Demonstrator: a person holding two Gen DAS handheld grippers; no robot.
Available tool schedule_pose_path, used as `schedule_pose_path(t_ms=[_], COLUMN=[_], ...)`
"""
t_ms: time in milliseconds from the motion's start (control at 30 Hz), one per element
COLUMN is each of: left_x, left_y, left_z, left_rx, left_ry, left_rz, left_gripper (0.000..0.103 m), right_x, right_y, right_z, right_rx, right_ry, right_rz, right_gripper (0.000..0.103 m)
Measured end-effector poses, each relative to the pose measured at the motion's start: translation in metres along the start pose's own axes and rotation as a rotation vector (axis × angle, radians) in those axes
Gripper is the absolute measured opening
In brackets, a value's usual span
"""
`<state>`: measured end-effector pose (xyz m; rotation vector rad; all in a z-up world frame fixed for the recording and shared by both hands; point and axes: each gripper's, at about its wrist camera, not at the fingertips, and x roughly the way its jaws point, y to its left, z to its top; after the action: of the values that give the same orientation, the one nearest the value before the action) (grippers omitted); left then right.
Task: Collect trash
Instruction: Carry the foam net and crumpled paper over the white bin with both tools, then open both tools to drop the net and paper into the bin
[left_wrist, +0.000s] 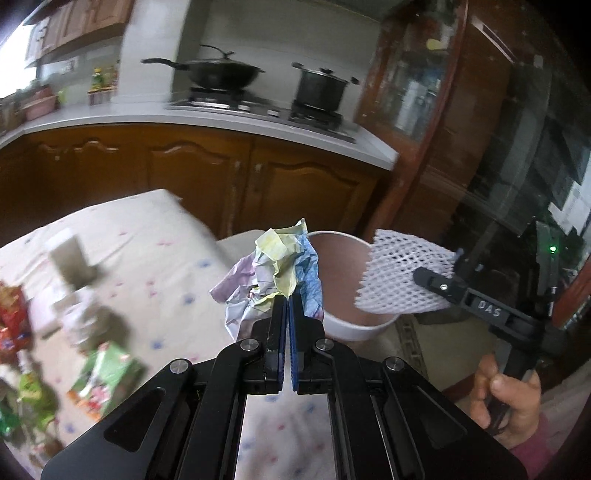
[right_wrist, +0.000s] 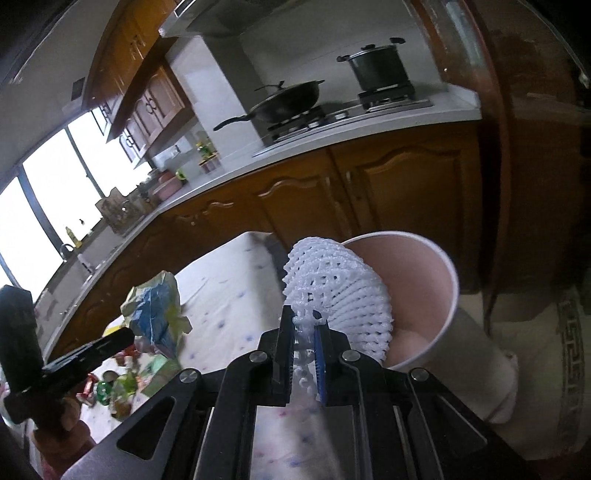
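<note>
Release over the white waste bin (right_wrist: 448, 295) is the step in hand, by my judgement: the left gripper (left_wrist: 287, 299) is clamped on a crumpled coloured paper wad (left_wrist: 275, 271) beside the rim, near the table edge. The right gripper (right_wrist: 306, 325) pinches a white foam fruit net (right_wrist: 340, 291) at the bin mouth. Centre each load above the opening before parting the jaws, since light trash may drift.

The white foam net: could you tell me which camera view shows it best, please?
The left wrist view: there the white foam net appears whole from the side, pinched by the right gripper near the bin. The right wrist view shows it close, foreshortened, its near end hidden between the fingers.
</note>
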<state>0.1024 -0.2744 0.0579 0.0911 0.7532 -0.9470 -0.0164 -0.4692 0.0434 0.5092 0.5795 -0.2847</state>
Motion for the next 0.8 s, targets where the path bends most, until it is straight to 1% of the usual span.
schedule_pose_path(t_ms=[233, 400, 567, 600, 633, 667, 700, 733, 800], left_x=[0.049, 0.089, 0.118, 0.121, 0.124, 0.125, 0.125, 0.127, 0.127], left_y=[-0.027, -0.044, -0.050, -0.050, -0.050, -0.050, -0.051, -0.051, -0.052], left_z=[0.020, 0.022, 0.022, 0.021, 0.022, 0.021, 0.020, 0.019, 0.019], left_rx=[0.016, 0.035, 0.038, 0.037, 0.037, 0.038, 0.038, 0.039, 0.042], left_ry=[0.058, 0.116, 0.172, 0.177, 0.181, 0.185, 0.187, 0.187, 0.186], left_rz=[-0.067, -0.068, -0.068, -0.063, -0.060, -0.061, -0.059, -0.058, -0.058], left_gripper=[0.001, 0.001, 0.001, 0.003, 0.008, 0.011, 0.018, 0.025, 0.027], right_x=[0.012, 0.024, 0.040, 0.042, 0.044, 0.045, 0.046, 0.046, 0.044], right_y=[-0.026, -0.041, -0.051, -0.053, -0.056, -0.058, -0.061, -0.063, -0.066], right_z=[0.016, 0.022, 0.023, 0.023, 0.022, 0.021, 0.021, 0.020, 0.019], right_rx=[0.005, 0.002, 0.013, 0.019, 0.028, 0.036, 0.045, 0.050, 0.060], right_ry=[0.016, 0.046, 0.085, 0.089, 0.094, 0.102, 0.108, 0.109, 0.109], right_rz=[-0.040, -0.062, -0.078, -0.078, -0.081, -0.085, -0.086, -0.087, -0.091], right_gripper=[0.012, 0.012, 0.014, 0.015, 0.022, 0.028, 0.037, 0.039, 0.044])
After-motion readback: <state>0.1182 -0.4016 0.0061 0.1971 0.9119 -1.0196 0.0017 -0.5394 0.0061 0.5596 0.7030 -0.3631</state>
